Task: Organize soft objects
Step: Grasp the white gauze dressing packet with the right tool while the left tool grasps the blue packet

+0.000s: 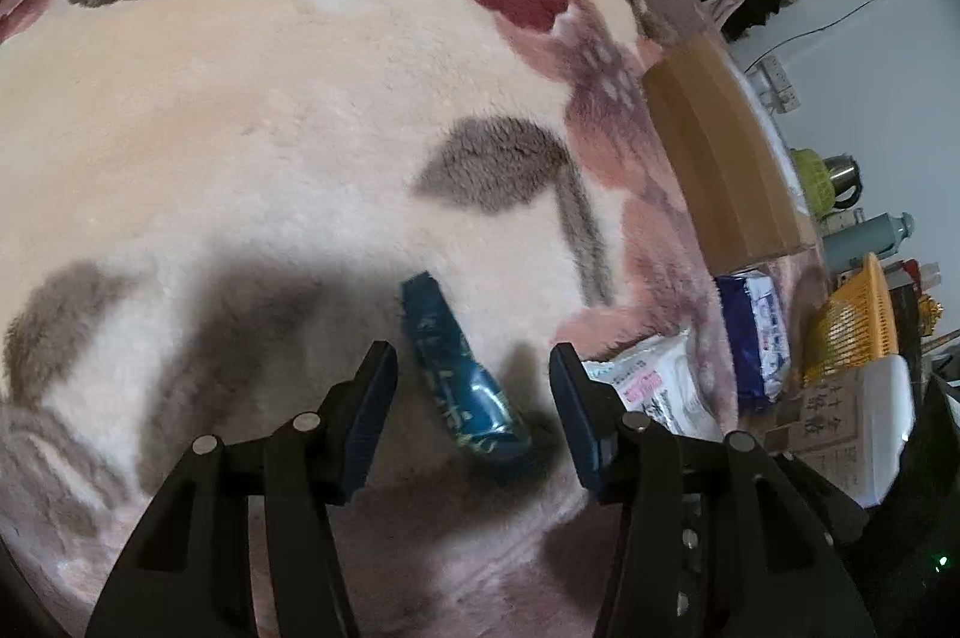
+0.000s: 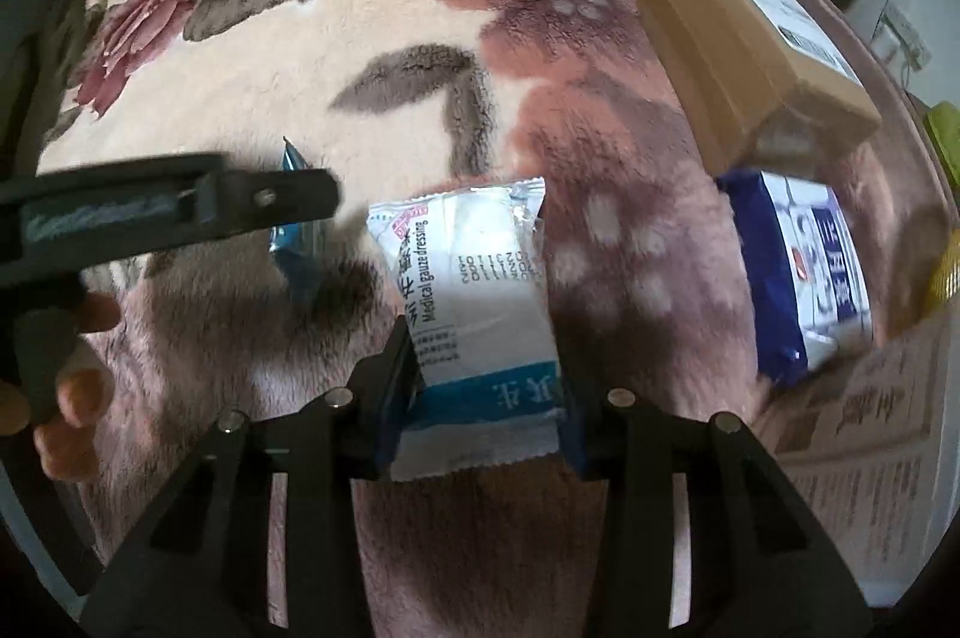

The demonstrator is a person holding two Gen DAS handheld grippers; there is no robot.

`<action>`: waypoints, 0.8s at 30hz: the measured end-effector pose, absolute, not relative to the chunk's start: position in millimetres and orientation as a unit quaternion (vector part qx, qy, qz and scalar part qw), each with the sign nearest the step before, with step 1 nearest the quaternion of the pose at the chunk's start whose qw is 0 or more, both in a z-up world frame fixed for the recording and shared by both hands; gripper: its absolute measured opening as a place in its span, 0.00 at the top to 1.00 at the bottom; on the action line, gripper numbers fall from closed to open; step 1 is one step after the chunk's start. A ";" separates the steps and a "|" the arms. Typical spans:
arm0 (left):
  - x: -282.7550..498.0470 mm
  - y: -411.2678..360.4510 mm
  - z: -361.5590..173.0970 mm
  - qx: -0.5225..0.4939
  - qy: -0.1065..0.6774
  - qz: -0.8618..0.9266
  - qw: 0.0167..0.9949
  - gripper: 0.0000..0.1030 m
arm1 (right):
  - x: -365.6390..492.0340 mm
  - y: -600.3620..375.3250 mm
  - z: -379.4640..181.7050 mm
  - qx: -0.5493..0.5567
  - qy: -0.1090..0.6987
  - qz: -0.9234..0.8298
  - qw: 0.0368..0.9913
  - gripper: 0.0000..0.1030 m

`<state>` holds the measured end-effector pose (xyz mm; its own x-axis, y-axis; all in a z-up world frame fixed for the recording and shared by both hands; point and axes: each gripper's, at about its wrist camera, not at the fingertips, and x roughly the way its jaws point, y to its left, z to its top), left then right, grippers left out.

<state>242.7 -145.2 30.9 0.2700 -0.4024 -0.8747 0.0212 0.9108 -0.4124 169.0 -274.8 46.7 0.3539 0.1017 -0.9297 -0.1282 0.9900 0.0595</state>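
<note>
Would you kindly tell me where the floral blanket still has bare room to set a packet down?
The wide cream stretch of the floral fleece blanket is free, bordered by the teal foil packet and the brown cardboard box. Crowded: the right edge, around the white gauze-dressing packet and the dark blue tissue pack.

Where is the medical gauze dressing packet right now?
In the right wrist view the gauze packet lies on the floral blanket, its near end between the right gripper's jaws, left of the dark blue pack.

Open blanket (image 1: 240, 128) lies leftward; cardboard box (image 1: 720, 158) and blue pack (image 1: 753, 332) crowd the right.
</note>
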 end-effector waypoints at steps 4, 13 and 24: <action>240.1 -148.5 21.0 -0.133 0.597 -0.118 0.782 0.72 | 171.5 -278.3 44.4 0.008 0.561 0.071 0.825 0.57; 204.6 -115.8 37.4 -0.119 0.600 -0.134 0.780 0.78 | 170.1 -278.4 41.7 0.035 0.562 0.083 0.822 0.59; 152.8 -86.7 36.4 -0.117 0.613 -0.140 0.769 0.73 | 124.6 -246.8 38.5 0.050 0.577 0.141 0.803 0.56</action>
<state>152.8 -86.7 36.4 0.2087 -0.3591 -0.9097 0.0726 0.9333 -0.3517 124.6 -246.8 38.5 0.2937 0.2843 -0.9126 -0.1699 0.9551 0.2428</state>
